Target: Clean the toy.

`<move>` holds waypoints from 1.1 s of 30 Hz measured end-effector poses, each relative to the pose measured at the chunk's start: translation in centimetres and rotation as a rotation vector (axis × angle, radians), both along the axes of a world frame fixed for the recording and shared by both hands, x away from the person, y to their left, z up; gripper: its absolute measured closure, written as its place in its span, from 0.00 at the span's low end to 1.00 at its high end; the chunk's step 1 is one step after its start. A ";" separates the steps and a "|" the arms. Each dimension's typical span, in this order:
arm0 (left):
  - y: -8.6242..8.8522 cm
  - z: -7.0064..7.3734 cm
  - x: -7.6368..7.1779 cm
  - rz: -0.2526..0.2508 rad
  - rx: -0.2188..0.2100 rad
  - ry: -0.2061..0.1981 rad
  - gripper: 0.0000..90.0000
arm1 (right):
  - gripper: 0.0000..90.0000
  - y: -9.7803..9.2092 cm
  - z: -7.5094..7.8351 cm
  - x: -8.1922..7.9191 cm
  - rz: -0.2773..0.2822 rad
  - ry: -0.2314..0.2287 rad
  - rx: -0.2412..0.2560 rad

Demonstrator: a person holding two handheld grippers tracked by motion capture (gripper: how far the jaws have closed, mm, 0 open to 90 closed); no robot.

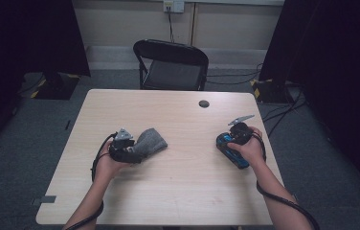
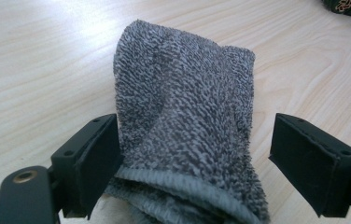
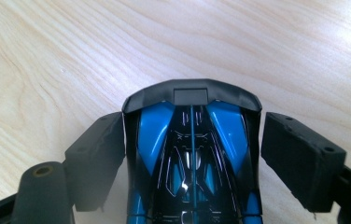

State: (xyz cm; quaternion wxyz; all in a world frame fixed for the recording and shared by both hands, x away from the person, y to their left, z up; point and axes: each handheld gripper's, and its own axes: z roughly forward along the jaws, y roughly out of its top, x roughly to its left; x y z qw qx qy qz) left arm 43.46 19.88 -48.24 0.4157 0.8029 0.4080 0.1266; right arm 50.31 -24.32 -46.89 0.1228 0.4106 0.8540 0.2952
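Item 1, left half of the table [image 1: 178, 191]: grey terry cloth [image 1: 150, 140], folded into a soft, loose wad, lying well in from the left edge and about midway between the near and far edges. The left gripper [image 2: 194, 154] is at its near end. Jaws stand wide. In the left gripper view the cloth leans against the inner face of one jaw, while a clear gap separates it from the other, so nothing is clamped.
Handling, as judged: light, limp, compressible, not fragile; the looped pile should give good friction. It will sag and may unfold when lifted. Best taken across the thick folded bulk, not by a single hem layer.

Item 2, right half of the table: toy car [image 1: 230, 149], glossy blue and black, with a dark spoiler-like end pointing away in the right gripper view. It sits near the right edge, level with the cloth. The right gripper [image 3: 192, 154] straddles it. Jaws are open, one close beside each flank; whether either touches cannot be told.
Handling, as judged: rigid, light, smooth-shelled and likely slippery; presumably wheeled, so apt to roll. Grip squarely across the flanks at mid-body, clear of the thin spoiler.
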 end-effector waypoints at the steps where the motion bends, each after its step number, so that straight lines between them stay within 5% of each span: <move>1: 0.1 0.1 0.0 0.003 0.000 -0.001 0.17 | 0.24 0.0 0.1 0.0 -0.005 -0.005 0.010; 33: 0.0 2.2 -0.7 0.003 -0.031 -0.011 0.18 | 0.18 0.3 2.8 -0.9 0.019 -0.039 0.062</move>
